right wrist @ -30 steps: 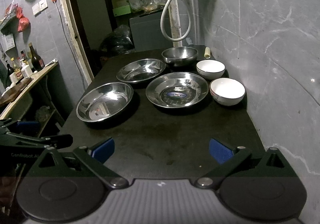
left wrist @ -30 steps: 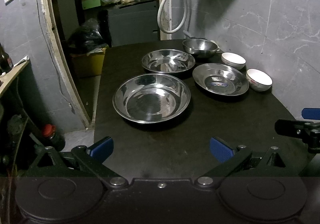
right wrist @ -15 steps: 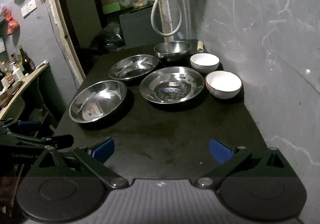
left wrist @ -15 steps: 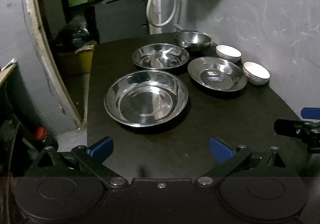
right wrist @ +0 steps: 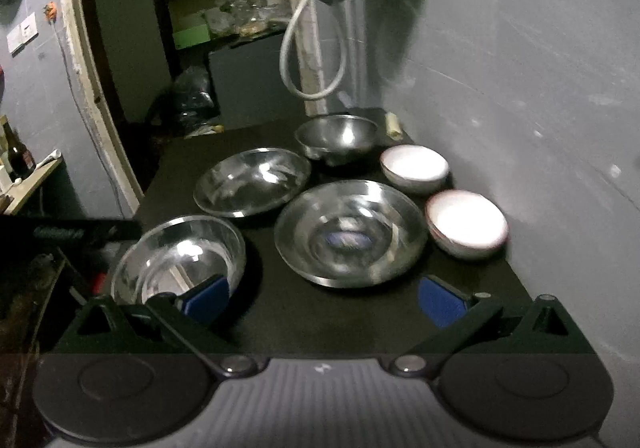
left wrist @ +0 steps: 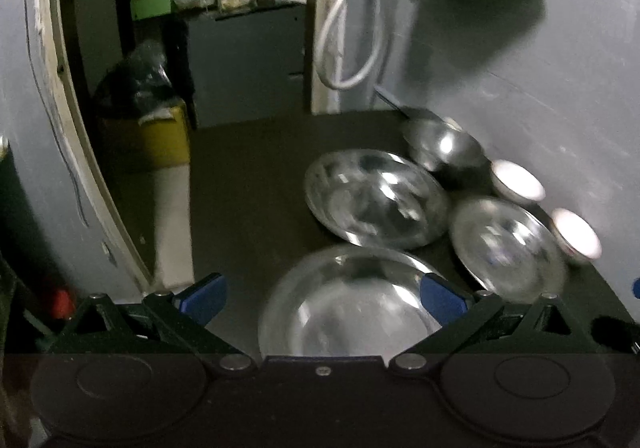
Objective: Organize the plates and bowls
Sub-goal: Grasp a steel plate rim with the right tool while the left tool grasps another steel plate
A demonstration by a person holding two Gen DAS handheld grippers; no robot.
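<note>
Black table (right wrist: pixel 352 312), left to right: near steel plate (right wrist: pixel 180 256) at its left edge, far steel plate (right wrist: pixel 252 182), steel bowl (right wrist: pixel 336 136) at the back, center steel plate (right wrist: pixel 348 232), two white bowls (right wrist: pixel 414 168) (right wrist: pixel 466 224) by the wall. Left gripper (left wrist: pixel 320 298) fingers spread, empty, over the near plate. Right gripper (right wrist: pixel 324 298) fingers spread, empty. Frames blurred.

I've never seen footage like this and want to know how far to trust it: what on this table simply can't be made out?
- Nearest steel plate: left wrist view, near rim hidden behind the left gripper.
- Mark in the middle steel plate: right wrist view, motion blur makes it unreadable.
- White bowls: left view, glare and blur wash out the insides.
- Pale object behind the steel bowl: too small to identify.
</note>
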